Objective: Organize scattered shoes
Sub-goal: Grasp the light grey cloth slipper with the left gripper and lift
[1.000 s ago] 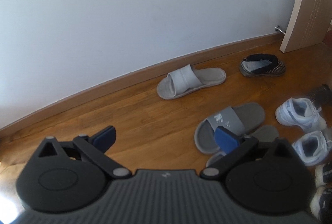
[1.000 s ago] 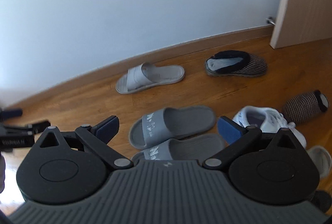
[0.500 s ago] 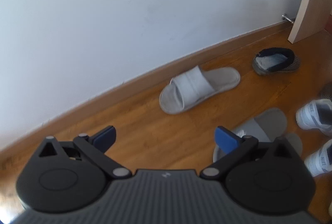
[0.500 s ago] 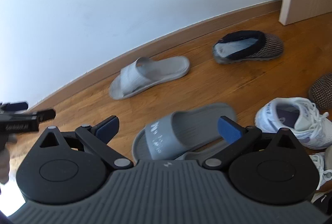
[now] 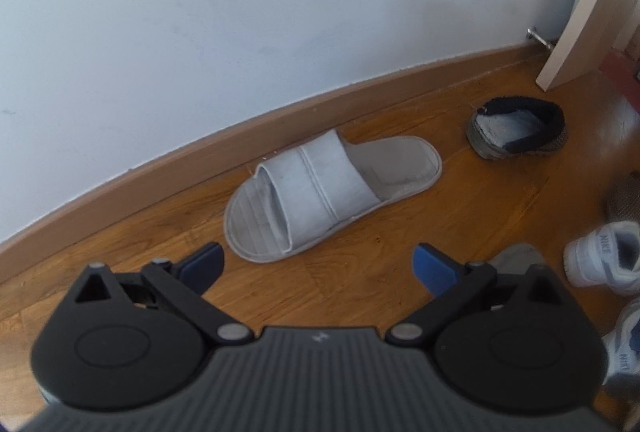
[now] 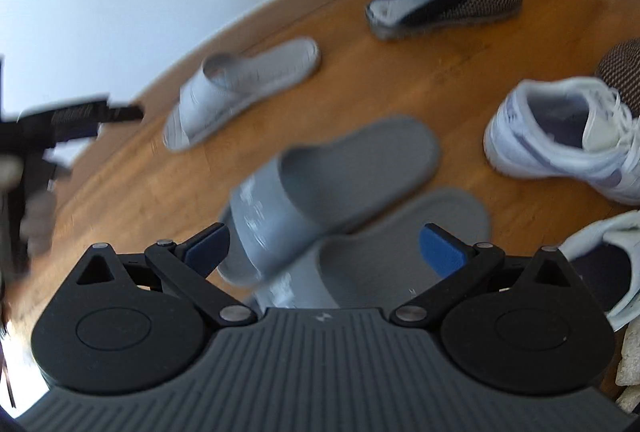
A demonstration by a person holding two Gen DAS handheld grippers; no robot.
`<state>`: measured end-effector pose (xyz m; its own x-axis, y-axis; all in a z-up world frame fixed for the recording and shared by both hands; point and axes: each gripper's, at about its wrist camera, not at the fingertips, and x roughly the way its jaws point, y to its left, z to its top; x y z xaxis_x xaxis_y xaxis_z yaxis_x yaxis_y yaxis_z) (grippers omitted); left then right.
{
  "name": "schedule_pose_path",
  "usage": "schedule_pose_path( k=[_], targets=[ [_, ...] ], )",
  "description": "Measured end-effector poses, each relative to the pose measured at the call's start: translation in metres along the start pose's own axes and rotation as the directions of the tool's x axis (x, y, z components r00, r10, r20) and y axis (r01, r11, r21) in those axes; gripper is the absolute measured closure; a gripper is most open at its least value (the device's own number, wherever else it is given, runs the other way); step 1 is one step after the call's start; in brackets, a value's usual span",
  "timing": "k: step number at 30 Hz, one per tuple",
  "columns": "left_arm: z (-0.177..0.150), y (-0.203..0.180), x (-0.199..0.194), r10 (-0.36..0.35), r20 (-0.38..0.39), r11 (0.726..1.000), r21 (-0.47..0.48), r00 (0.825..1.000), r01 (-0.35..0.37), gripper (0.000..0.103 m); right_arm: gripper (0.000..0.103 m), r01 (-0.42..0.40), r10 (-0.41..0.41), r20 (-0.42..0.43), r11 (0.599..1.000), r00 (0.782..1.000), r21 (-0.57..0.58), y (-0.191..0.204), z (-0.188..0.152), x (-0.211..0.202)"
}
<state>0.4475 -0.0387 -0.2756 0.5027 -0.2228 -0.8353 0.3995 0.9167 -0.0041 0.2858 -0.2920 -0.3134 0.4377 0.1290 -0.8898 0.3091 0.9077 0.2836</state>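
A pale grey cloth slipper (image 5: 332, 192) lies on the wood floor near the baseboard; my left gripper (image 5: 318, 266) is open and empty just short of its toe end. In the right wrist view, two dark grey slides, an upper slide (image 6: 332, 188) and a lower slide (image 6: 384, 252), lie overlapping between the open, empty jaws of my right gripper (image 6: 324, 246). The pale slipper (image 6: 240, 92) shows there too, further back. A black-lined knit slipper (image 5: 520, 132) (image 6: 444, 0) lies near the door.
White sneakers (image 6: 560, 144) (image 5: 604, 260) lie at the right. A second knit slipper (image 6: 624, 68) sits beyond them. A door edge (image 5: 580, 12) and doorstop (image 5: 538, 38) stand at the far right. The left gripper (image 6: 60, 120) shows at the left of the right wrist view.
Both grippers moved forward and down. The pale slipper grew larger before the left gripper. The grey slides now sit between the right gripper's fingers. Both stayed open.
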Motion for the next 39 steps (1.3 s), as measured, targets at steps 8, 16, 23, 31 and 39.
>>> schedule_pose_path(
  k=[8, 16, 23, 31, 39],
  targets=[
    [-0.049, -0.023, -0.003, -0.003, -0.03, 1.0, -0.008, 1.0, 0.003, 0.018, 0.001, 0.048, -0.046, -0.029, 0.996, 0.998, 0.074, -0.03, -0.019, -0.006],
    [-0.022, -0.019, 0.005, 0.044, -0.033, 0.997, 0.067, 0.998, -0.041, 0.015, 0.001, 0.018, -0.009, 0.049, 0.98, 0.999, -0.197, -0.013, -0.024, -0.066],
    [0.036, -0.017, 0.071, 0.005, 0.052, 0.999, 0.031, 0.999, -0.007, 0.015, 0.001, -0.145, 0.164, 0.076, 0.967, 0.984, -0.211, -0.015, -0.015, -0.057],
    [0.072, 0.007, 0.138, -0.007, -0.089, 0.965, -0.262, 0.996, -0.016, 0.021, 0.001, -0.136, 0.148, 0.079, 0.981, 0.986, -0.137, -0.031, -0.025, -0.069],
    [0.037, 0.025, 0.141, 0.033, -0.029, 0.885, -0.463, 0.999, -0.043, 0.057, 0.001, -0.108, 0.116, 0.074, 0.988, 0.99, -0.108, -0.046, -0.026, -0.055]
  ],
)
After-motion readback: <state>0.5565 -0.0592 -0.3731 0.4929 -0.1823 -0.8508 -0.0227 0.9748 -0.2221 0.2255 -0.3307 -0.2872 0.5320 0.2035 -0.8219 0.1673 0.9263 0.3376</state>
